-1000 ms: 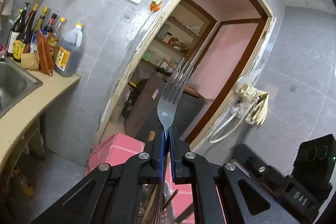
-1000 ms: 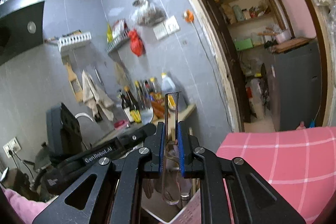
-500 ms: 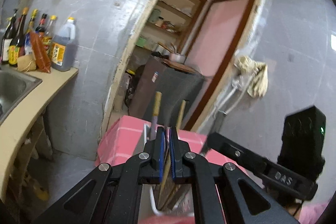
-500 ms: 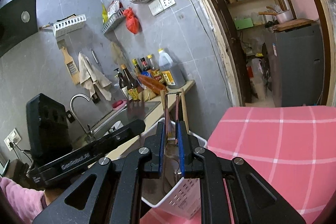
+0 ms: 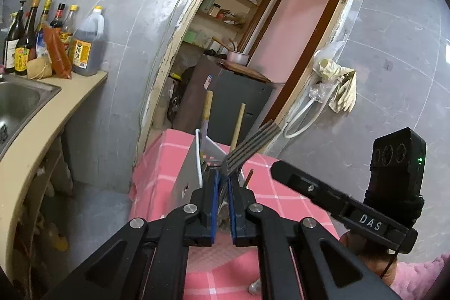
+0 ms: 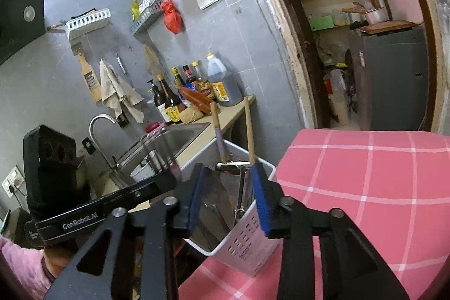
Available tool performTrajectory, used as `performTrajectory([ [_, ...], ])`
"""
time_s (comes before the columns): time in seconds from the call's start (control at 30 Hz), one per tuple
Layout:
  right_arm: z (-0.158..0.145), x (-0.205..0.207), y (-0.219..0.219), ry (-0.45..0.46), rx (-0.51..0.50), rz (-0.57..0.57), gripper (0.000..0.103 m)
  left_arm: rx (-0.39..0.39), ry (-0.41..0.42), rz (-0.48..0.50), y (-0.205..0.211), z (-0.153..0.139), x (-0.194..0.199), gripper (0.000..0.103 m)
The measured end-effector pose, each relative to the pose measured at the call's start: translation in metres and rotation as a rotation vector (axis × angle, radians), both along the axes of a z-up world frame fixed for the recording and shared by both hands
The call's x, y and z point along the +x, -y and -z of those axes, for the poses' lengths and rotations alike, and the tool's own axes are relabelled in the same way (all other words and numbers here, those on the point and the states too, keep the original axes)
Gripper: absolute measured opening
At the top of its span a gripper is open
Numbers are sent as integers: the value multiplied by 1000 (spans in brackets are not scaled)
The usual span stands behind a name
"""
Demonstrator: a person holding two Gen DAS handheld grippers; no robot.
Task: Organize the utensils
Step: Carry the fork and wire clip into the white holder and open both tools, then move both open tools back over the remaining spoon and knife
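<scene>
A white perforated utensil holder (image 6: 253, 238) stands on the pink checked cloth, with two wooden handles (image 6: 249, 128) and a broad metal blade (image 6: 213, 198) in it. My right gripper (image 6: 227, 173) hovers over its mouth with its jaws opening. A chrome utensil (image 6: 228, 165) stands loose in the holder between them, touching neither pad. In the left wrist view my left gripper (image 5: 222, 173) is over the same holder (image 5: 188, 173). Its jaws are just starting to open. The steel fork (image 5: 250, 148) leans out to the right from between the pads, no longer upright.
A beige counter (image 5: 42, 131) with a steel sink (image 6: 174, 137), tap and several sauce bottles (image 5: 84, 47) runs along the left. Beyond the table an open doorway shows a dark cabinet (image 5: 239, 94). A person's pink sleeve (image 5: 416, 277) and the right gripper's housing (image 5: 340, 204) are close on the right.
Both grippers have come down onto the holder. The fork, upright before, now tips to the right. The right jaws have parted and let go of the chrome utensil.
</scene>
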State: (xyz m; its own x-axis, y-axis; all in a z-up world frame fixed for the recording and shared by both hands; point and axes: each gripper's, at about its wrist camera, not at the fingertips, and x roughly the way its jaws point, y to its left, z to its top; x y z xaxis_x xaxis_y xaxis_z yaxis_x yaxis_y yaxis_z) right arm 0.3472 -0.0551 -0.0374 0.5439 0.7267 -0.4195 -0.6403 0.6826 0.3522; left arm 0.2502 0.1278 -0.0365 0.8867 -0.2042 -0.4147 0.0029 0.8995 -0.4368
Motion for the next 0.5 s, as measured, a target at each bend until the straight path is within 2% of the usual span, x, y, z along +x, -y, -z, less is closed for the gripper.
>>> performTrajectory([
  [0.07,-3,-5,7,14,-1,32,35,-1,-3,-5,1,-1,-6,11],
  [0.1,-6,-8,11,24,-1,49,40,0,-3,-7,1,-2,-8,13],
  [0.17,-10,-15,20,48,-3,99,49,8,8,-5,4,-6,-14,23],
  [0.23,-16,-21,30,68,0,142,58,26,26,-5,9,-10,-19,40],
  [0.37,-26,-33,51,104,-12,238,67,44,37,-11,18,-16,-25,45],
  [0.47,-36,-44,71,142,-12,308,79,58,55,-37,26,-21,-32,64],
  [0.5,-38,-47,77,153,-13,326,84,66,68,-51,30,-23,-35,74],
])
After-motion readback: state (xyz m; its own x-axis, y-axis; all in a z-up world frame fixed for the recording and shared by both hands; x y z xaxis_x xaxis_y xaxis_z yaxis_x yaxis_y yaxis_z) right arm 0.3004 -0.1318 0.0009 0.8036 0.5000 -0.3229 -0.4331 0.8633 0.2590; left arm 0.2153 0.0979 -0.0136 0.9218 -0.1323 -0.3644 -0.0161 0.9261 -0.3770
